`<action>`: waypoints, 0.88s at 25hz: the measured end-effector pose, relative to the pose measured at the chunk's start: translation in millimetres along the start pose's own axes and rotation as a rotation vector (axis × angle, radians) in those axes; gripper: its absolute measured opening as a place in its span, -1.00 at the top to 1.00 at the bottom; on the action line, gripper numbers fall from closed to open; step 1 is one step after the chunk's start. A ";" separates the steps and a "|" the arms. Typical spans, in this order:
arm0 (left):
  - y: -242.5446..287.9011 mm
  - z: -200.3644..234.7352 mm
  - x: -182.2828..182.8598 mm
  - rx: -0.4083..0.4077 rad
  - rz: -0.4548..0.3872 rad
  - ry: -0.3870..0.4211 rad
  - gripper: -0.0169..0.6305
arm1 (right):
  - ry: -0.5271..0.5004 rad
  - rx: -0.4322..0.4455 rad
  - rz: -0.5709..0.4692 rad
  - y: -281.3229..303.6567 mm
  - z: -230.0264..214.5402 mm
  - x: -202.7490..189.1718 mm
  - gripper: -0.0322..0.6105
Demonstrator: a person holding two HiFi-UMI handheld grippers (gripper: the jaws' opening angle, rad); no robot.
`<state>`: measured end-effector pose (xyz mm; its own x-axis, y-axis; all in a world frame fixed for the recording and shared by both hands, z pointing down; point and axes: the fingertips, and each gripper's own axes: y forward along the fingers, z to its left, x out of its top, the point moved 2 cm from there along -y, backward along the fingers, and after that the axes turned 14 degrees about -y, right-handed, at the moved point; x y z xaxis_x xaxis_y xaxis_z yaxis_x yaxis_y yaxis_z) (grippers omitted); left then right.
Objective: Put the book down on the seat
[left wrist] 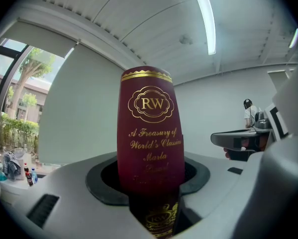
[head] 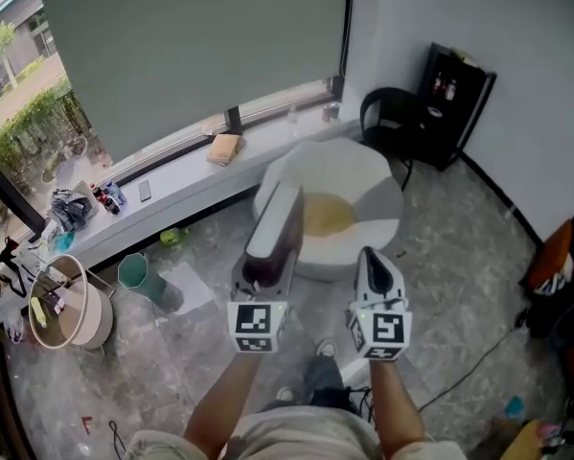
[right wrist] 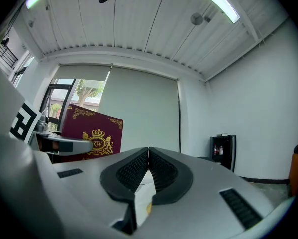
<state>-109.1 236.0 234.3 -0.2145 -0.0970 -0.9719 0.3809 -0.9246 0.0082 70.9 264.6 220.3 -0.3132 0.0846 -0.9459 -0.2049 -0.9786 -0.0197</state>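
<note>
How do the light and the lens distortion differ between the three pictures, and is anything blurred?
Head view: daylight comes from the window at the left, the room is evenly lit, and the edges curve mildly. Left gripper view: strong fisheye with dark corners; the book bulges like a barrel, its lowest gold lettering is soft, and the ceiling lamp glares. Right gripper view: same fisheye, straight lines bow, picture sharp.
</note>
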 end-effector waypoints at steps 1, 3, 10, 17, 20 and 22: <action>10.5 0.2 -1.3 0.001 0.002 0.001 0.22 | 0.004 0.000 0.002 8.4 -5.4 -4.2 0.89; 34.2 -1.7 -3.8 0.004 0.005 0.003 0.22 | 0.010 0.002 0.004 26.2 -18.9 -13.2 0.89; 126.2 -16.0 -0.1 0.019 0.013 0.004 0.22 | 0.022 0.017 0.014 97.4 -77.6 -34.6 0.89; 198.6 -44.3 -0.5 0.022 0.019 0.023 0.22 | 0.042 0.024 0.011 142.1 -138.2 -55.3 0.89; 220.6 -56.2 -0.6 0.028 0.017 0.039 0.22 | 0.059 0.026 0.008 155.9 -159.9 -63.9 0.89; 231.1 -60.7 -1.4 0.033 0.015 0.042 0.22 | 0.065 0.022 0.002 163.1 -170.6 -66.0 0.89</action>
<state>33.8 44.9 223.3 -0.1707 -0.0962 -0.9806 0.3538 -0.9349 0.0301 216.4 67.4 224.2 -0.2532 0.0700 -0.9649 -0.2254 -0.9742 -0.0116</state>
